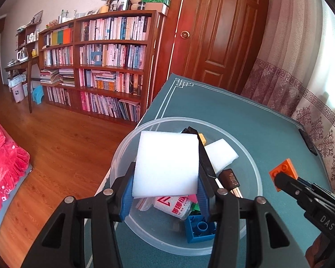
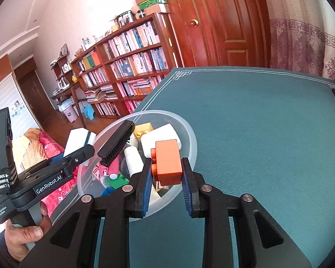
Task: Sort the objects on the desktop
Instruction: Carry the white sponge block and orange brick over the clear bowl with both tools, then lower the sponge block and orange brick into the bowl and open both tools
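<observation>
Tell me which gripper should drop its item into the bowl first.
Left. The left gripper holds the white sponge directly over the bowl. The right gripper holds the orange brick at the bowl's near rim, partly outside.

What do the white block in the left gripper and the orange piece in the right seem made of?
White block: probably soft foam or sponge; matte, slightly fuzzy, featureless faces. Orange piece: likely hard moulded plastic; smooth, crisp edges, round studs like a toy brick.
</observation>
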